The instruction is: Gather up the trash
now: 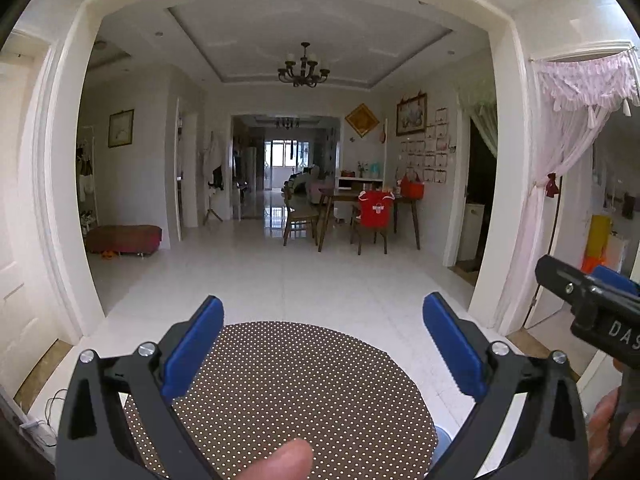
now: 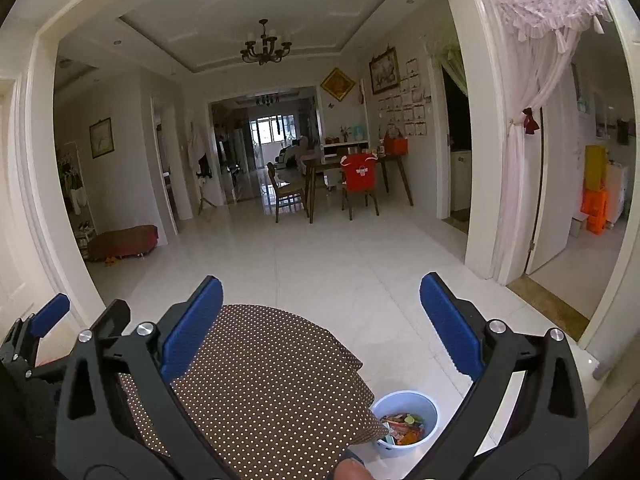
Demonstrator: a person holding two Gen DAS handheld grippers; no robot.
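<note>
My left gripper (image 1: 323, 344) is open above a round table (image 1: 288, 392) covered in a brown cloth with white dots; nothing is between its blue pads. My right gripper (image 2: 320, 328) is open too, held over the same table (image 2: 260, 380). In the right wrist view a white bin (image 2: 406, 420) stands on the floor by the table's right side, with colourful wrappers and scraps (image 2: 404, 428) inside. The right gripper (image 1: 592, 300) shows at the right edge of the left view, and the left gripper (image 2: 44, 320) at the left edge of the right view.
White tiled floor (image 2: 340, 260) stretches ahead to a wooden dining table (image 2: 352, 168) with chairs, one draped in red. A low red bench (image 2: 124, 242) sits at the left wall. A curtained doorway (image 2: 532, 160) opens on the right. A fingertip (image 1: 280, 460) shows at the bottom.
</note>
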